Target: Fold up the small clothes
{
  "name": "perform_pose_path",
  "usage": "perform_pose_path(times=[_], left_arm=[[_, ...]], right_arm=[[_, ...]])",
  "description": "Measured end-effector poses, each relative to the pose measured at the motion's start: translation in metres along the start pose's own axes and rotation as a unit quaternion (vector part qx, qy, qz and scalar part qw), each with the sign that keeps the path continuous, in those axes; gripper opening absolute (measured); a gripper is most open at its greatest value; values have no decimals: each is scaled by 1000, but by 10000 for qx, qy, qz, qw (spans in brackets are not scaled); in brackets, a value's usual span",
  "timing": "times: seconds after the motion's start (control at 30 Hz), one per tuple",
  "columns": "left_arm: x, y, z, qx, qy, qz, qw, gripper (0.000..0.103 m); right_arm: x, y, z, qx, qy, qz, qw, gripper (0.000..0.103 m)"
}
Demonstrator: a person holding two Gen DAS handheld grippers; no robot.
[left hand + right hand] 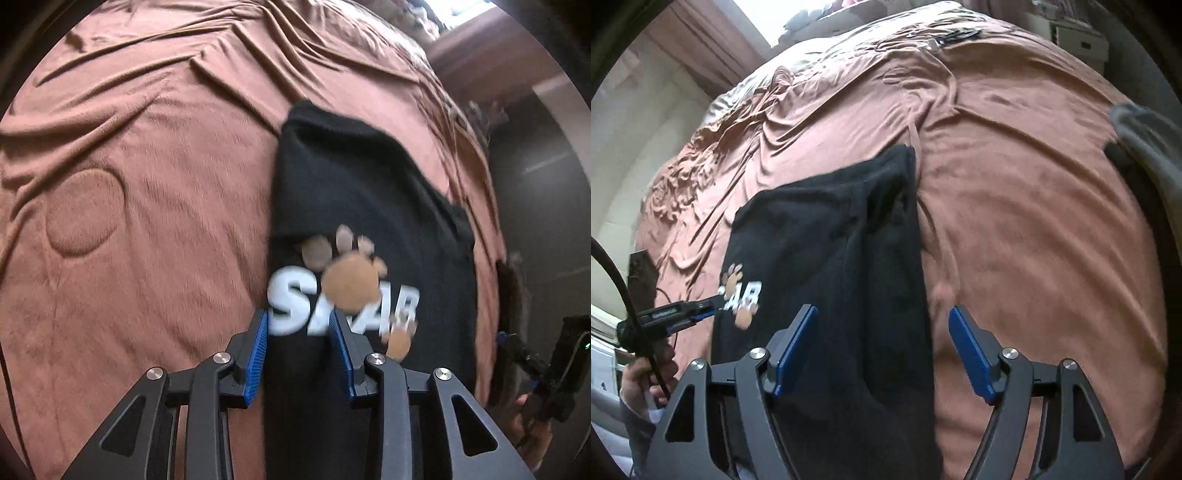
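A black garment [369, 206] with white letters [291, 306] and brown paw prints lies flat on the brown bed cover [147, 184]. My left gripper [299, 315] hovers over its near left edge. The blue pads stand apart with black cloth showing between them, and I see no pinch. From the right wrist view the same left gripper [713, 308] meets the printed edge of the garment [831, 240]. My right gripper [882, 310] is wide open above the garment's right edge, one finger over cloth and the other over the bed cover [1034, 221].
The wrinkled bed cover spreads far on all sides. A dark flat object [642, 269] lies at the bed's left edge, near the person's hand [646, 373]. Dark items [956, 35] rest at the far end, with boxes [1082, 40] beyond. A grey shape [1145, 125] is at the right.
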State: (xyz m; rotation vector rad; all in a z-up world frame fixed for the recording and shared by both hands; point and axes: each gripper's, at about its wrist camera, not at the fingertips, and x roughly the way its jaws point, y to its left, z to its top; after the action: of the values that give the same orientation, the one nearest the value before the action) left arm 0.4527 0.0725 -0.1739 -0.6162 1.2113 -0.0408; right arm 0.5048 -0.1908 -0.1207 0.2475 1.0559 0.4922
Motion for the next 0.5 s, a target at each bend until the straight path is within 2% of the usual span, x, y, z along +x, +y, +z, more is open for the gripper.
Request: perform_pose_path(times=[0.2, 0.37, 0.5], left_arm=[[-5, -10, -27, 319, 171, 195, 9992, 36], [-7, -20, -47, 765, 304, 497, 9954, 32], [-9, -22, -61, 874, 516, 573, 9932, 32]], right_arm=[[-12, -4, -36, 63, 111, 119, 9998, 72], [-14, -6, -64, 74, 209, 166, 9996, 72], [-18, -17, -81, 370, 184, 300, 9987, 72]])
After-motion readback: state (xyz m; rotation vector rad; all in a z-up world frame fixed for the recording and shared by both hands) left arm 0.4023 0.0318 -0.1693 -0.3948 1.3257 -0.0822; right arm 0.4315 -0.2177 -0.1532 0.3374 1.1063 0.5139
